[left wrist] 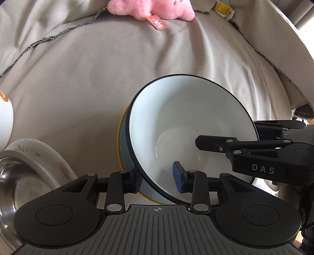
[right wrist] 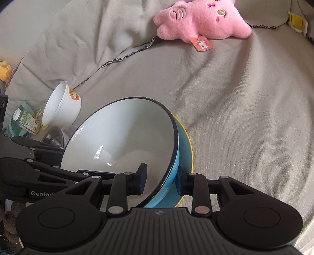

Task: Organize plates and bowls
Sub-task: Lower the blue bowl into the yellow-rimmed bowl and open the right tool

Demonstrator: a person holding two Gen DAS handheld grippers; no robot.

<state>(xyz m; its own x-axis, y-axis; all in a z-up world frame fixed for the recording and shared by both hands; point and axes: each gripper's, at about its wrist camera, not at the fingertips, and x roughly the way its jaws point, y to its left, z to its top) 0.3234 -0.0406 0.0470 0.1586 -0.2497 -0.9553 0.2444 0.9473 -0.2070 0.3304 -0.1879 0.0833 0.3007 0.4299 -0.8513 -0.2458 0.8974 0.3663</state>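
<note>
Both grippers straddle the tilted blue bowl's (right wrist: 121, 133) rim mid-frame: left gripper (left wrist: 158, 179) jaws apart, right gripper (right wrist: 162, 181) jaws apart too.

both wrist cams sat close, facing the sofa back from opposite sides; shared the bowl (left wrist: 188, 125) (right wrist: 121, 133) and pink toy (left wrist: 149, 7) (right wrist: 202, 19).

Home setting, looks like a bed or sofa: wrinkled beige blanket (right wrist: 245, 109) fills both frames. Pink plush toy (right wrist: 202, 19) upper centre. Kids' drink carton (right wrist: 24, 120) and yellow duck toy (right wrist: 5, 71) at left edge.
</note>
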